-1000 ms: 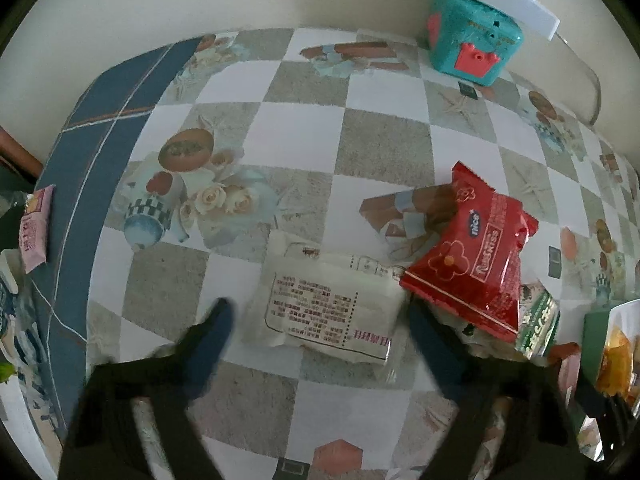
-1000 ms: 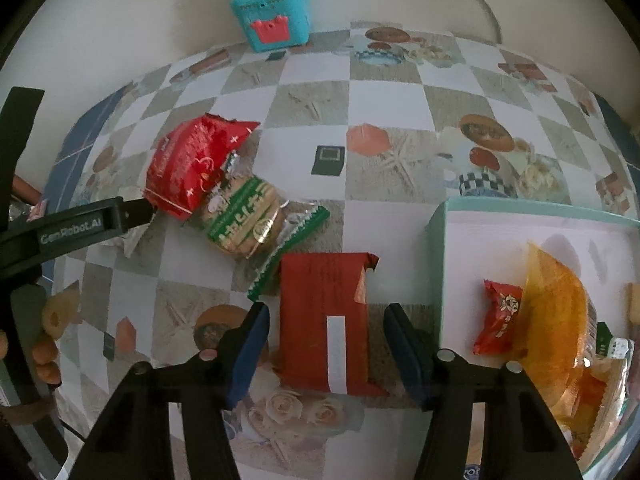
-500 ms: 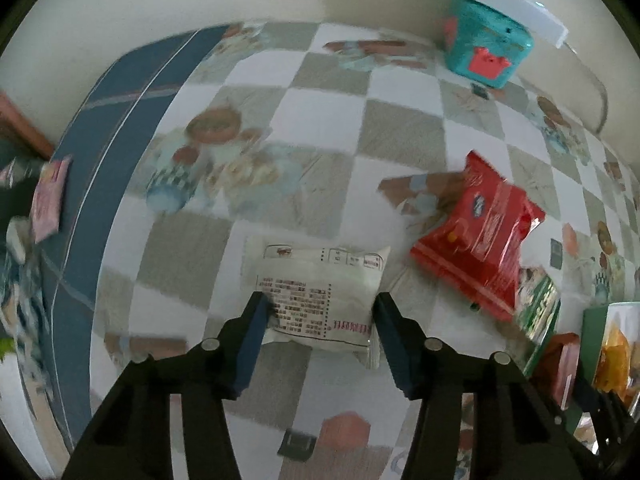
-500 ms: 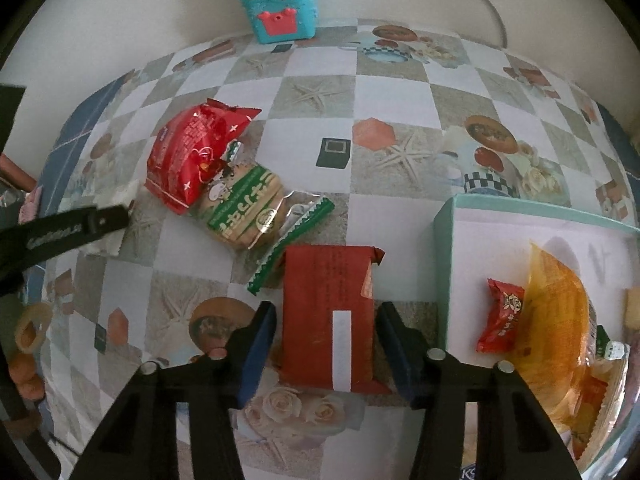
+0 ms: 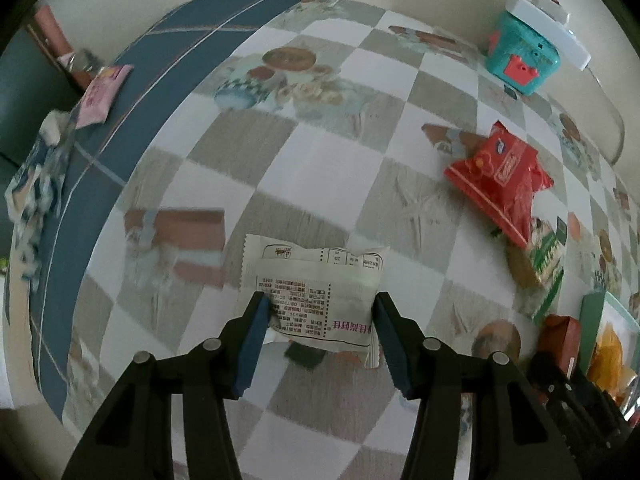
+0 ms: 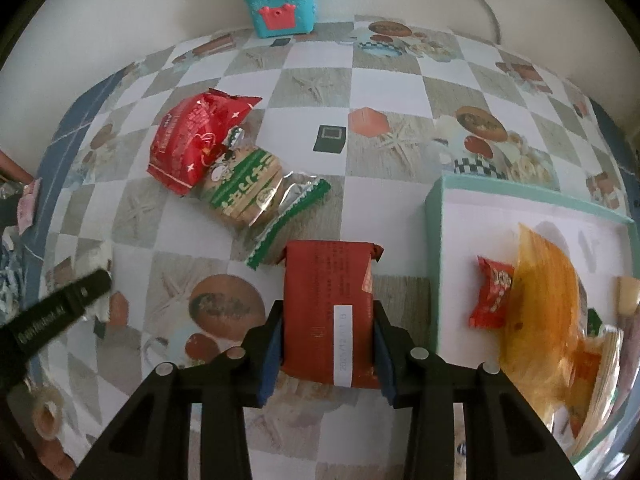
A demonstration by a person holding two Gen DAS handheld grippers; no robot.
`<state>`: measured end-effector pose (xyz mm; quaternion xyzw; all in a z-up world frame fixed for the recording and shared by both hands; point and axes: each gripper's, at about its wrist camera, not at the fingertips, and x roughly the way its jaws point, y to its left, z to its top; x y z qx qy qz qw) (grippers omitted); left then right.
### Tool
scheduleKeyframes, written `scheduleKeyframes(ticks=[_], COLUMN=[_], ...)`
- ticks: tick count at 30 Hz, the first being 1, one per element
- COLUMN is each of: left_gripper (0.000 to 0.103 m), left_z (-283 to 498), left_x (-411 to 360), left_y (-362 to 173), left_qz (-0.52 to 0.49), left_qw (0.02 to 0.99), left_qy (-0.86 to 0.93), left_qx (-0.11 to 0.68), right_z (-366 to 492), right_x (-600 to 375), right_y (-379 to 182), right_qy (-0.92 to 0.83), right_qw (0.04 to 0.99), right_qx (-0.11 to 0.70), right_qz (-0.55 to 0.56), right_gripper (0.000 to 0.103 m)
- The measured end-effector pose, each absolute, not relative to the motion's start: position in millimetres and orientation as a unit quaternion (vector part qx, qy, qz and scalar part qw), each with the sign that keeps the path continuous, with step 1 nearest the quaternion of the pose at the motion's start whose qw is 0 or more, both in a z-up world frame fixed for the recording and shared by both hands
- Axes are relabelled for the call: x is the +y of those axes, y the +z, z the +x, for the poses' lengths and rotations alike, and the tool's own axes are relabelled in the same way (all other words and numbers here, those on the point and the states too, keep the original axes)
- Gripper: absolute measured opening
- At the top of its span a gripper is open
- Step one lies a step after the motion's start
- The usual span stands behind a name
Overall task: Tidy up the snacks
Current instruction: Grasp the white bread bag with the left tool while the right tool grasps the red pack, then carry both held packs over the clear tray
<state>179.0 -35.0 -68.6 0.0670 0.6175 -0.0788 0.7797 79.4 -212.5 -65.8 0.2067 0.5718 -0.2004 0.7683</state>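
Observation:
My left gripper (image 5: 320,304) is shut on a white printed snack packet (image 5: 316,276), pads pressing its two short sides, just over the checked tablecloth. My right gripper (image 6: 328,320) is shut on a dark red flat packet (image 6: 326,280) with a white label strip, beside the left wall of the teal-rimmed tray (image 6: 434,240). A bright red snack bag (image 6: 188,144) and a green biscuit pack (image 6: 244,192) lie together farther back. The same red snack bag (image 5: 500,176) and biscuit pack (image 5: 546,256) lie right of the white packet.
In the tray lie an orange bag (image 6: 544,280) and a small red candy (image 6: 494,292). A teal toy box (image 6: 280,0) stands at the back by the wall. A pink sachet (image 5: 100,96) rests at the table's left edge. The left tool's black body (image 6: 52,316) shows at left.
The left gripper closed on the white packet and carried it leftward across the cloth, away from the red bag. The right jaws closed onto the dark red packet; that hand stayed put.

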Motion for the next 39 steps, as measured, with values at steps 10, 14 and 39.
scheduleKeyframes(ticks=[10, 14, 39], left_gripper=[0.053, 0.053, 0.053], left_z=[144, 122, 58], left_x=[-18, -21, -63], left_y=[-50, -41, 10], left_qz=[0.032, 0.023, 0.039], left_qw=[0.779, 0.781, 0.815], left_qy=[-0.071, -0.073, -0.122], left_qx=[0.622, 0.620, 0.565], right_z=[50, 28, -52], right_x=[-199, -194, -235], right_y=[-29, -15, 39], right_qy=[-0.199, -0.200, -0.242], right_qw=[0.781, 0.786, 0.812], right_qx=[0.553, 0.544, 0.466], right_qz=[0.212, 0.214, 0.257], right_gripper=[0.042, 0.042, 0.042])
